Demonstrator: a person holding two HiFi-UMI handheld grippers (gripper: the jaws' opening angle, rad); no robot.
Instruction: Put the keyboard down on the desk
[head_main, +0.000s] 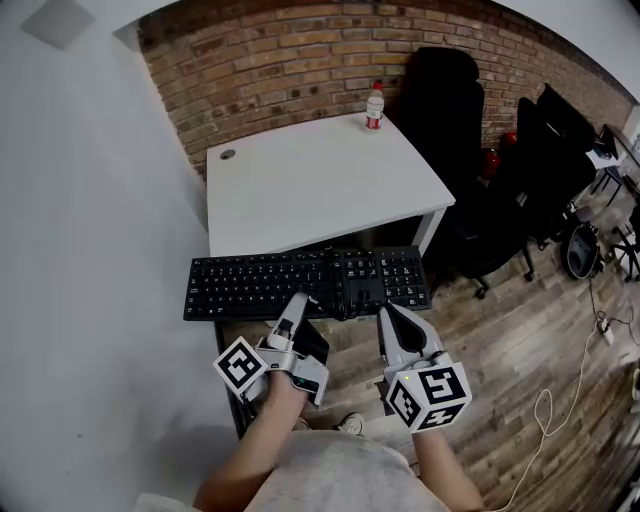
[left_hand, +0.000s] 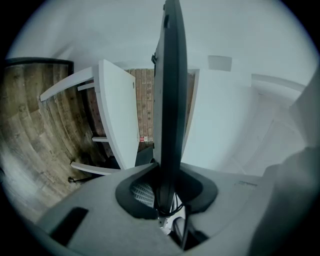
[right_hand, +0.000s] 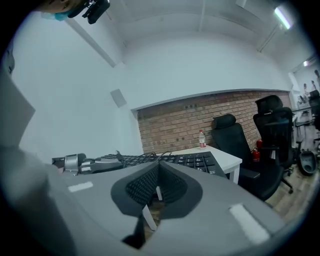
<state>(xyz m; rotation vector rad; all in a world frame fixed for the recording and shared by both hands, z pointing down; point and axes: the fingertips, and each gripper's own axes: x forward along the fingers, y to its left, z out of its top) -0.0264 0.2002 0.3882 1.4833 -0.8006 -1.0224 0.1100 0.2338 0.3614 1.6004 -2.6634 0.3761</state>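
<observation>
1. Black keyboard (head_main: 300, 285) hangs level in the air, just at the near edge of the white desk (head_main: 320, 190), not resting on it.
2. My left gripper (head_main: 297, 302) is clamped narrow on its near edge, about mid-length; it stands edge-on between my pads.
3. My right gripper (head_main: 384, 312) has its jaws pressed together with nothing between them, tips at the keyboard's near edge, further right.
4. A bottle (head_main: 374, 106) stands at the desk's far edge.
</observation>
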